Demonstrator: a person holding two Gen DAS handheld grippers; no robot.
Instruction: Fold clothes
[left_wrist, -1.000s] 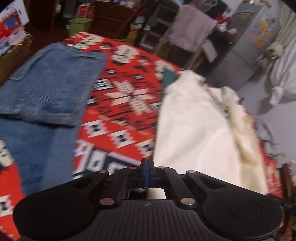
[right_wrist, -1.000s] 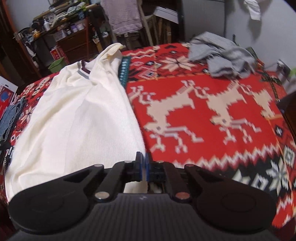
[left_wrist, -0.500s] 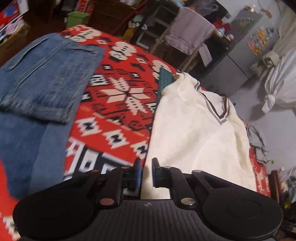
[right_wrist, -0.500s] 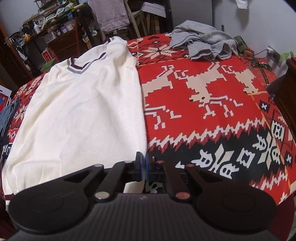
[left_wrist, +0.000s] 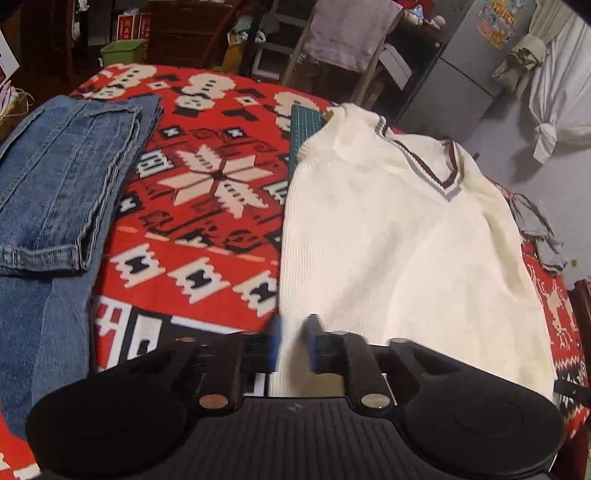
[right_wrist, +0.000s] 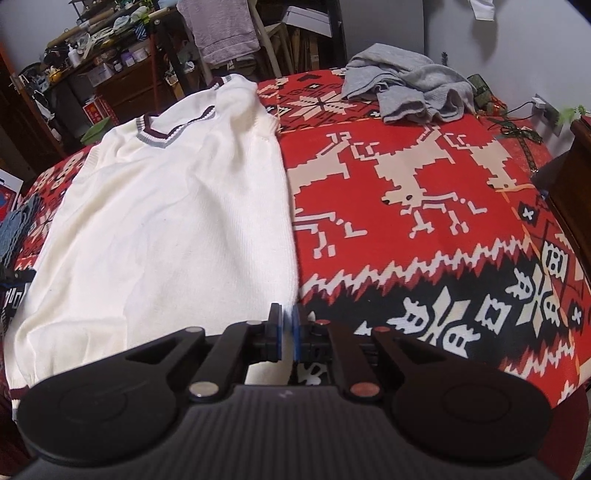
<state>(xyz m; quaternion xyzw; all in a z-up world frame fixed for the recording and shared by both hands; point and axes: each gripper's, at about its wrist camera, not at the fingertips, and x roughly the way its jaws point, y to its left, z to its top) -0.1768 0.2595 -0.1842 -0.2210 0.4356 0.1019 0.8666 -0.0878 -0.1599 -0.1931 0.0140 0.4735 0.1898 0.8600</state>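
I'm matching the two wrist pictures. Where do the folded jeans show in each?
Left wrist: folded jeans fill the left side, left of the cream sweater.
Right wrist: only a blue denim sliver at the far left edge.
Shared landmark: the sweater's striped V-neck collar.

Sweater (left_wrist: 388, 240): cream white, V-neck trim striped grey and maroon, maroon band at hem. Blanket (right_wrist: 424, 221): red with beige reindeer, snowflakes, black-and-white zigzag border. Jeans (left_wrist: 62, 177): faded blue denim. Crumpled garment (right_wrist: 410, 88): plain grey. Ruler-like strip (left_wrist: 303, 125): teal green. Gripper pads (right_wrist: 279, 338): blue on black bodies.
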